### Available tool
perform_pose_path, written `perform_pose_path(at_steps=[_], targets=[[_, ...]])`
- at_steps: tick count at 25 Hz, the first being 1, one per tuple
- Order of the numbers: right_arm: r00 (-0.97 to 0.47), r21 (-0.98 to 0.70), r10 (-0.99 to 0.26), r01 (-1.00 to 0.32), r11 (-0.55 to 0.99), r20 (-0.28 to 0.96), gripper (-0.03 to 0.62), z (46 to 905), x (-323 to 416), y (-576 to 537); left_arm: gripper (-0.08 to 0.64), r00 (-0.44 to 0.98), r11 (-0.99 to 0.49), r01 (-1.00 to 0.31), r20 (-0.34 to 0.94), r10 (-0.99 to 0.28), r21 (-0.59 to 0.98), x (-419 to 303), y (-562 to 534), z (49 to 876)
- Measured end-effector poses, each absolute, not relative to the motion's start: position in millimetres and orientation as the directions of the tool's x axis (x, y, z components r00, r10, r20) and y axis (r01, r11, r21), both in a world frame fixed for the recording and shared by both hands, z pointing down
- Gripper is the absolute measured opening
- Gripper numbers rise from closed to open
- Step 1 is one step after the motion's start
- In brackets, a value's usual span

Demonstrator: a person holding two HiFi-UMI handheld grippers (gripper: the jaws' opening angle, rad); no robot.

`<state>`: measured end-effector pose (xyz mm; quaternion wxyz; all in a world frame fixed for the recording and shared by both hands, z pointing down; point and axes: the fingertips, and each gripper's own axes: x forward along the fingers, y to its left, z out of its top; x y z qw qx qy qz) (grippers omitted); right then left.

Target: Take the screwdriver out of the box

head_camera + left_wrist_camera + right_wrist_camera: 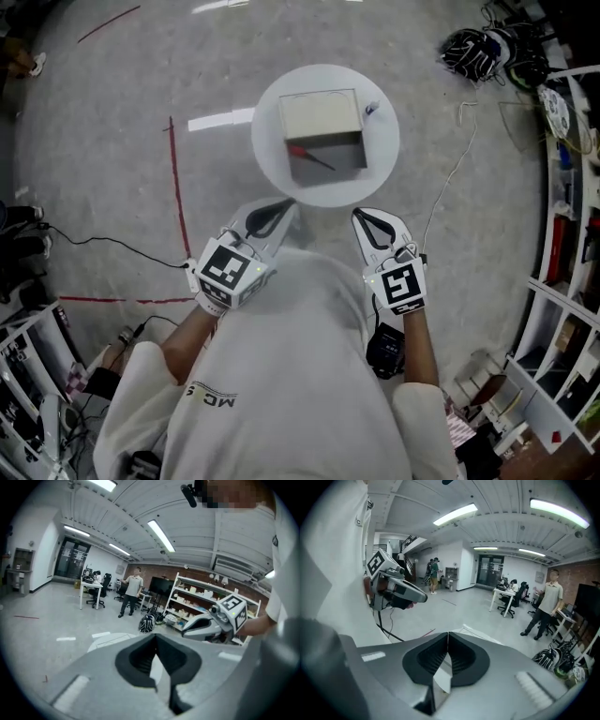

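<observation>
A round white table (272, 164) bears an open box (323, 117) with a beige flap and a grey inside. In the box lies the screwdriver (302, 153), with a red handle and a dark shaft. Both grippers hover short of the table's near edge, apart from the box. My left gripper (289, 204) is shut and empty, its tips meeting (156, 635). My right gripper (359, 215) is also shut with nothing in it (448, 633). Each gripper view catches the other gripper: the right one (206, 623) and the left one (396, 590). The box is hidden in both gripper views.
Red tape lines (176, 187) mark the grey floor left of the table. A black cable (103, 246) runs at the left, a white cord (455, 169) at the right. Bags (478, 52) and shelves (572, 187) stand to the right. A person (132, 591) stands far off.
</observation>
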<state>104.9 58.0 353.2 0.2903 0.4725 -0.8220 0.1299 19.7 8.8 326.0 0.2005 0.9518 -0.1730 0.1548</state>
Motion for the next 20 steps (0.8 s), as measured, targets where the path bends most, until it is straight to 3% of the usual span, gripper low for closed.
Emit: perform_pose_path(at_steps=[9,20], targets=[[-0.454,0.032,-0.544,-0.746,0.665,0.706,0.039,431,99,-9,0.000,0.844,-0.794,-0.493,0.416,-0.339,0.355,9,-43,363],[-0.440,-0.096,-0.457,-0.794,0.601,0.773,0.071,569,132,-78,0.000,0.776,-0.729,-0.589,0.497,-0.389,0.349,21,-62,419]])
